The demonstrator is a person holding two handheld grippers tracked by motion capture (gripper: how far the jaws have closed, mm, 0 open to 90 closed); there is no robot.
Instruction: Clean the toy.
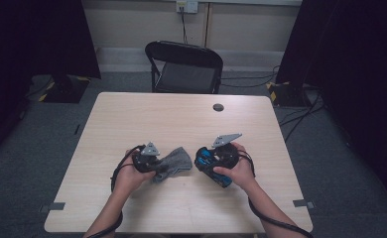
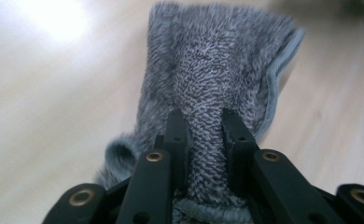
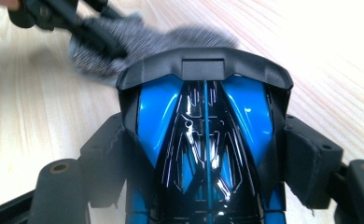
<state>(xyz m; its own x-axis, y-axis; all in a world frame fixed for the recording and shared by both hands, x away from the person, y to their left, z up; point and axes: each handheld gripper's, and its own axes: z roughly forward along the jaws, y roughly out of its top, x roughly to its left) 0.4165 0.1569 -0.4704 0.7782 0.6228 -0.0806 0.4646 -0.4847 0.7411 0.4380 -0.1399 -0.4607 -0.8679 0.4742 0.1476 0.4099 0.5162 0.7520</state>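
Toy car, blue and black, clamped lengthwise in the right tool above the counter, lies just right of the grey cloth pinched in the closed left tool, nearly touching.

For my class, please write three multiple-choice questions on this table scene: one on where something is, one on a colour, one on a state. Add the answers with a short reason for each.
1. Where is the grey cloth?
A. on the chair
B. on the table between the two grippers
C. on the floor

2. What colour is the toy car besides black?
A. red
B. yellow
C. blue

3. How does the left gripper stand?
A. shut on the cloth
B. open above the cloth
C. lying apart from the cloth

Answers:
1 B, the high view shows it on the table, between the left gripper and the right gripper.
2 C, blue panels shine in the right gripper view.
3 A, a fold of cloth is pinched between its jaws.
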